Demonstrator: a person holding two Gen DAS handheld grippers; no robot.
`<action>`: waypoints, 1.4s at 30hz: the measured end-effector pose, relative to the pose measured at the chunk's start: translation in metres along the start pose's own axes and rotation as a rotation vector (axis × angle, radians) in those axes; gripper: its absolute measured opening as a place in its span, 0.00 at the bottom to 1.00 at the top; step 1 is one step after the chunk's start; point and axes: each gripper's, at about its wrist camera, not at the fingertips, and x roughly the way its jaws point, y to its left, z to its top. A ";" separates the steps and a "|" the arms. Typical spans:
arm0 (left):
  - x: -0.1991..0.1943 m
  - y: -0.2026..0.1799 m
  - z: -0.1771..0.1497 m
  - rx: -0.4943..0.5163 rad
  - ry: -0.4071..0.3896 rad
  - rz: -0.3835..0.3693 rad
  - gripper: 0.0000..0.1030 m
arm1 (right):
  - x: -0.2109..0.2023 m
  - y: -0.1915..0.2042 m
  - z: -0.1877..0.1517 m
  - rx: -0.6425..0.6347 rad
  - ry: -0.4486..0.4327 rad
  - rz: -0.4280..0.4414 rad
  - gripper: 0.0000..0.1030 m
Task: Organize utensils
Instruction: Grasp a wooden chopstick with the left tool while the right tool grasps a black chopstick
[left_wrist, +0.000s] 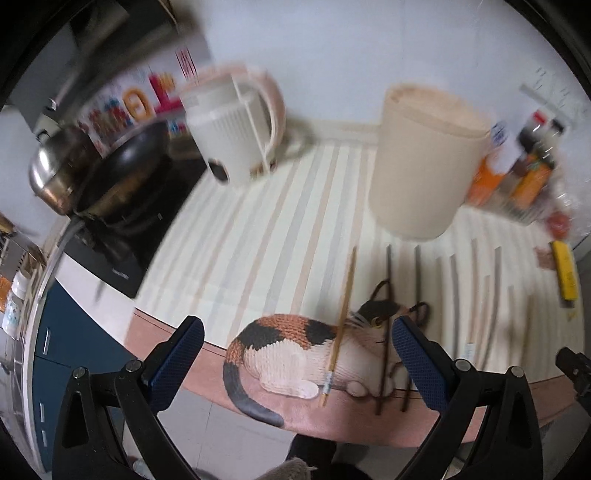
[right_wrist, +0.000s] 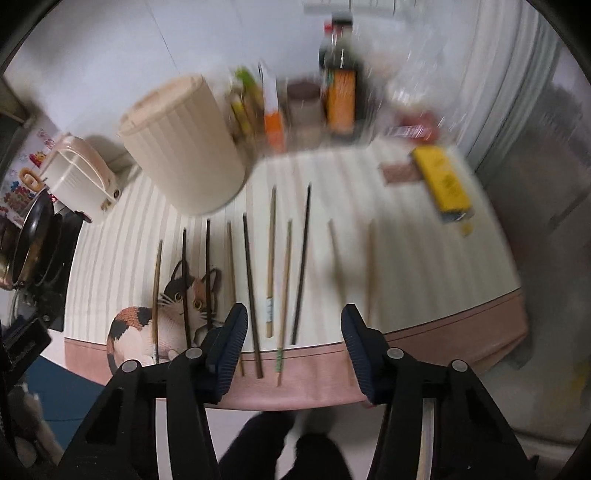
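Ten thin wooden chopsticks (right_wrist: 271, 258) lie ahead of the empty, parted right gripper (right_wrist: 293, 343); the left gripper (left_wrist: 297, 354) gapes wide, empty.

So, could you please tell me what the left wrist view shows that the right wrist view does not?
Only the left wrist view shows the steel kettle beside the pan, and the cat picture's tail. Only the right wrist view shows the full row of chopsticks and the metal surface on the right. Both share the striped mat, the cream canister, the white jug, the yellow box and the bottles. Both pairs of jaws are open and empty.
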 end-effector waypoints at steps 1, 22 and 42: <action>0.019 -0.002 0.002 0.008 0.036 -0.001 1.00 | 0.010 0.000 0.001 0.009 0.017 0.004 0.53; 0.161 -0.053 -0.002 0.235 0.371 -0.193 0.05 | 0.169 -0.019 0.073 0.183 0.299 -0.101 0.27; 0.171 -0.046 0.016 0.214 0.374 -0.197 0.05 | 0.194 0.016 0.085 0.027 0.396 -0.200 0.06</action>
